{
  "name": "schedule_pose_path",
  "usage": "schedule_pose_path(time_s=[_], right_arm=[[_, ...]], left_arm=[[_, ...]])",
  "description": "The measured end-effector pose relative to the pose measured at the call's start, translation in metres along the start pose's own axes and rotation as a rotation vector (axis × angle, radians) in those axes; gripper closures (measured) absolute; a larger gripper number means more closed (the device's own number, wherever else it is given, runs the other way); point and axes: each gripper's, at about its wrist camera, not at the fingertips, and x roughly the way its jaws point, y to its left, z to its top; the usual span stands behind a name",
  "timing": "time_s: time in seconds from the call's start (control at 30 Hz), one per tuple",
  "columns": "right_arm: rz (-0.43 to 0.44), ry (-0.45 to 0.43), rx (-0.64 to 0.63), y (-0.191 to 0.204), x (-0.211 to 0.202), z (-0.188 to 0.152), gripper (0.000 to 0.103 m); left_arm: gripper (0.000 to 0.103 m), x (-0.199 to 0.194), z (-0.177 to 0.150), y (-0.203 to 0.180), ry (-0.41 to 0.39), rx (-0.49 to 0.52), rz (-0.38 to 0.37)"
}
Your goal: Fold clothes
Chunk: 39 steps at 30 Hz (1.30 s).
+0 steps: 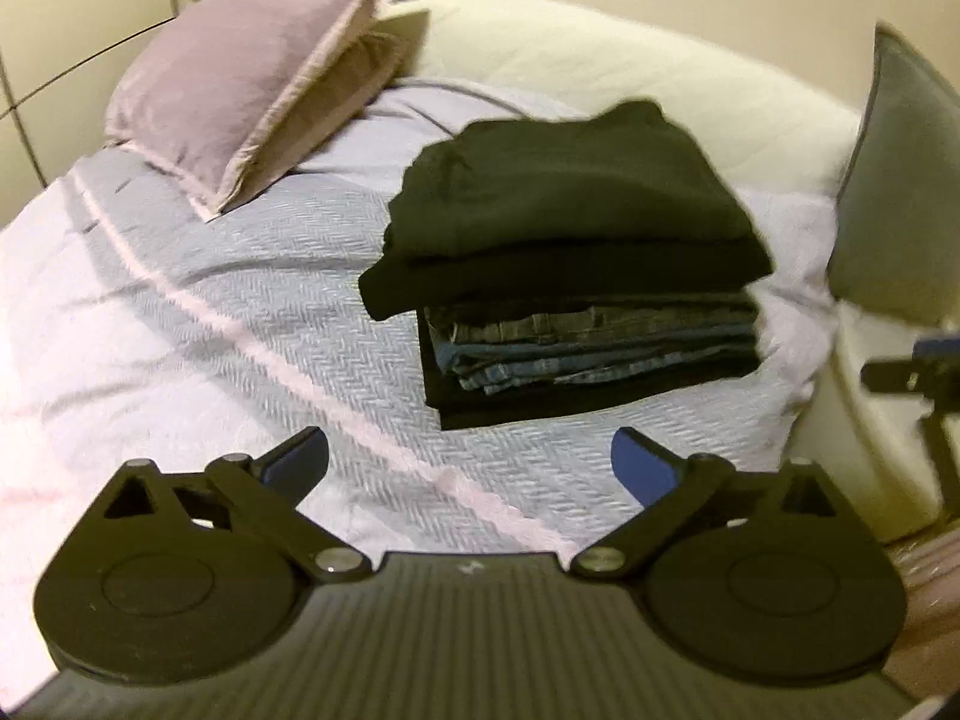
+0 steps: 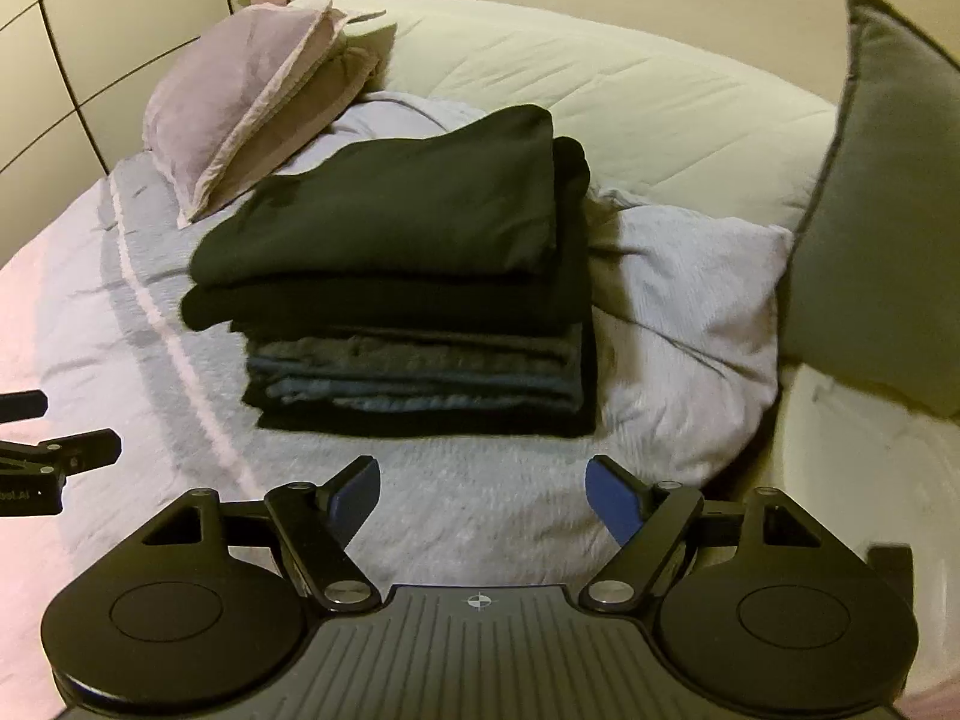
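Observation:
A stack of folded clothes (image 1: 570, 276) sits on the bed, dark garments on top and folded jeans (image 1: 588, 354) lower down. It also shows in the right wrist view (image 2: 408, 276). My left gripper (image 1: 471, 468) is open and empty, a short way in front of the stack and above the bedspread. My right gripper (image 2: 483, 498) is open and empty, also in front of the stack. The right gripper shows at the right edge of the left wrist view (image 1: 918, 372), and the left gripper at the left edge of the right wrist view (image 2: 54, 450).
A light grey textured bedspread (image 1: 210, 312) covers the bed. A mauve pillow (image 1: 240, 96) lies at the back left, a cream duvet (image 2: 600, 84) behind the stack, and a grey cushion (image 2: 882, 192) stands at the right. Wardrobe panels (image 2: 90, 30) line the left wall.

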Motion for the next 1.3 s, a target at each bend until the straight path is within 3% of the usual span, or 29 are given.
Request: schedule_pose_path(time_s=[0.33,1.3], right_arm=[[0.006,-0.006,0.014,0.036,-0.041,-0.027,0.024],[0.0,0.008,-0.001,0.05,-0.056,-0.033,0.024]], left_arm=[[0.004,-0.053,-0.022,-0.009,-0.065,0.014,-0.045],[0.005,-0.056,-0.025,-0.034,0.03,-0.001,0.005]])
